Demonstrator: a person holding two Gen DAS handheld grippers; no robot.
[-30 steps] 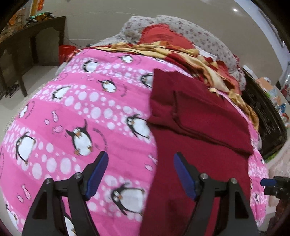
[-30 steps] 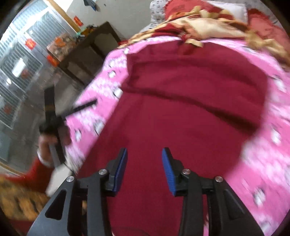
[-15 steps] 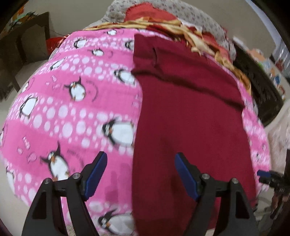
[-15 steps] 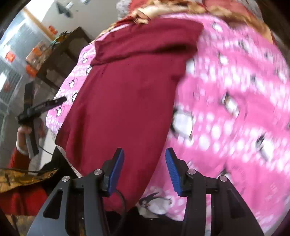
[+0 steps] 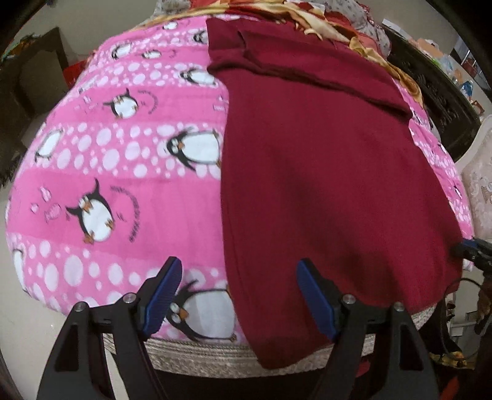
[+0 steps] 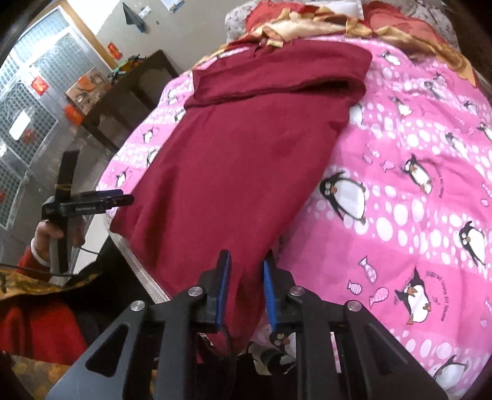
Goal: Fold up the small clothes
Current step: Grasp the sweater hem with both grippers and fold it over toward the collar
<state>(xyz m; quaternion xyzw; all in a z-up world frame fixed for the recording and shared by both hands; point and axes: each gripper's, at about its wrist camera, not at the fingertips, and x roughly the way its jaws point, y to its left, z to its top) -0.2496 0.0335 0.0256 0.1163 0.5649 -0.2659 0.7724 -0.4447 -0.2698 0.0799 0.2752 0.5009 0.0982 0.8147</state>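
Folding stage: partway, by my reading; the maroon garment (image 5: pixel 323 172) lies flat along the bed with its far end already turned over into a band, and the long near part is not yet folded.
Right gripper (image 6: pixel 245 290): jaws have just been closing to a narrow gap at the garment's near right corner, cloth between the pads; the grip looks taken or nearly so.
Left gripper (image 5: pixel 236 295): jaws wide, hanging over the garment's near left edge, holding nothing.
Left to do: probably catching the left corner, then carrying the near hem up toward the far band.
Surface: pink penguin blanket (image 5: pixel 123 172) over a bed, the garment's near hem drooping past the edge.
Room: crumpled red-and-gold bedding (image 6: pixel 323 24) at the head, a dark wooden table (image 6: pixel 123 92) beside the wall, a barred window (image 6: pixel 33 92) behind.
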